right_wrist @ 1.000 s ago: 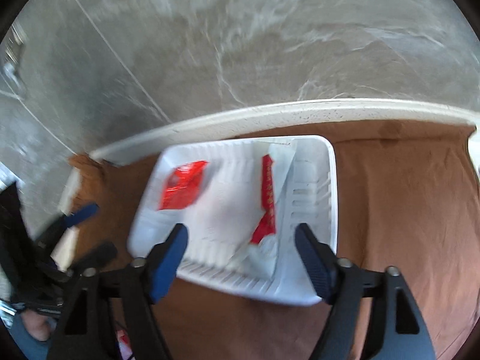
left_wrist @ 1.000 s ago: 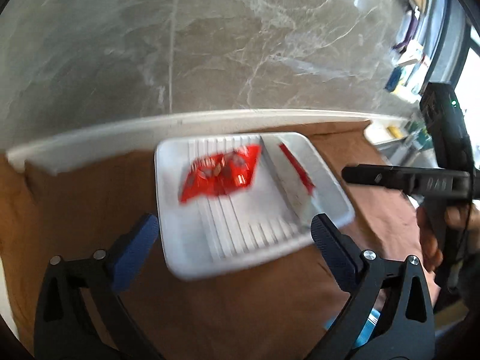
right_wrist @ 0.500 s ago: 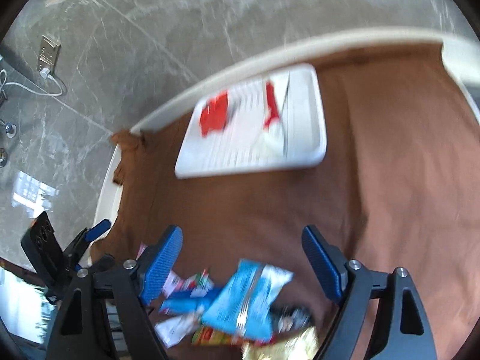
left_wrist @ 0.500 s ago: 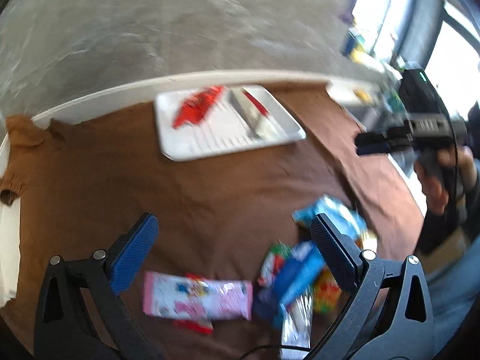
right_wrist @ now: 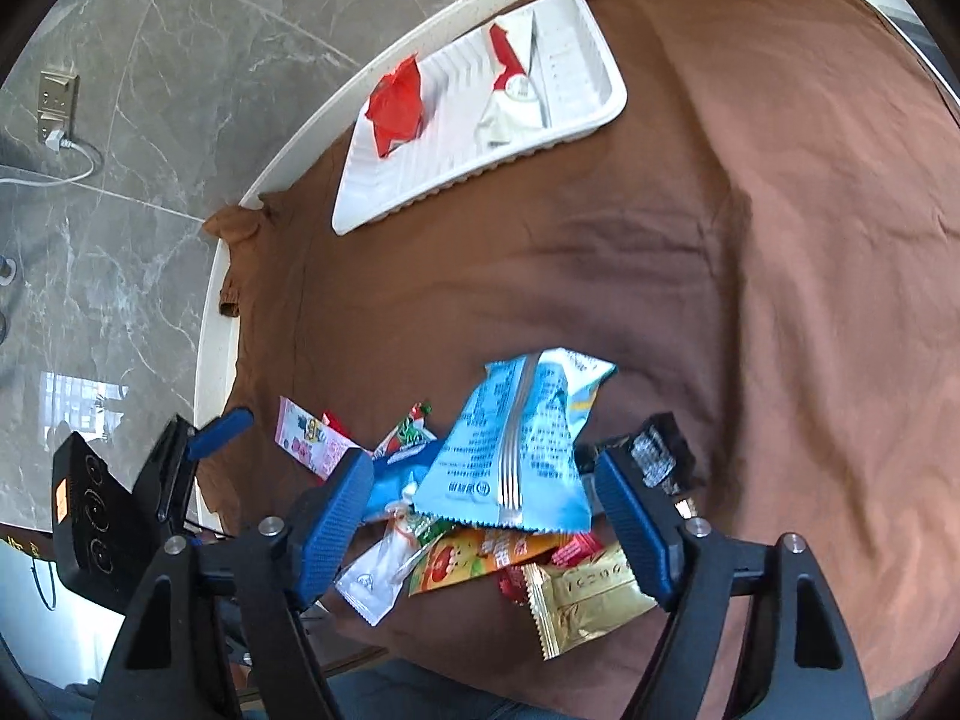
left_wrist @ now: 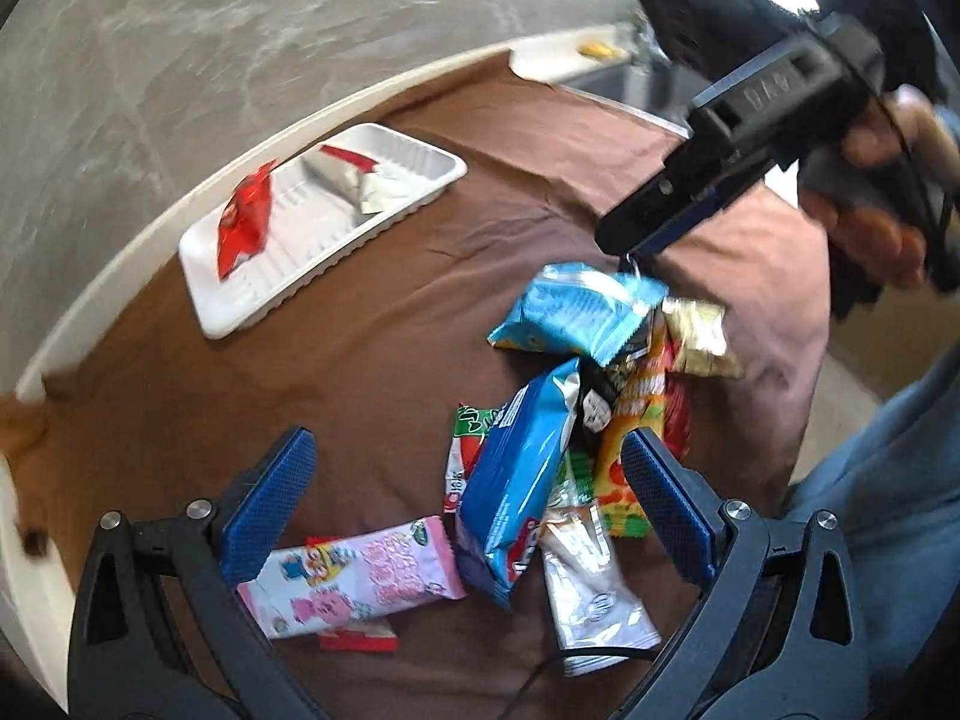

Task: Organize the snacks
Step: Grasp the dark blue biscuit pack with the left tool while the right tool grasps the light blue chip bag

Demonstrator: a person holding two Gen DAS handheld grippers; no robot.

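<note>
The snacks lie in a loose heap on the brown cloth [right_wrist: 690,276] that covers the tabletop, at the near side, well apart from the white tray [right_wrist: 591,114] by the far edge. In the tray there are already a red packet [right_wrist: 396,105] and a silver and red sachet [right_wrist: 510,90].

The right tongs [right_wrist: 480,504] hang over the heap with the jaws wide, and they are closing a little at this moment. The light blue bag [right_wrist: 516,438] sits on top of the pile between the two blue pads, but the pads do not press on it, so nothing is held. The left tongs [left_wrist: 462,492] are also wide open and empty, above the dark blue packet [left_wrist: 510,480], with the pink wrapper [left_wrist: 354,576] just beside the left pad.

I judge that all these packets are very light and soft. The film is smooth and shiny, so it can slip out of the pads. The puffed bags hold air and probably brittle contents, so a hard squeeze may crush them. The safest place to take hold seems to be a flat sealed edge, such as the serrated lower seam of the light blue bag, or across the narrow width of a flat sachet. Because the packets overlap, lifting the top one first should avoid dragging the gold packet [right_wrist: 591,594] and the others along.
</note>
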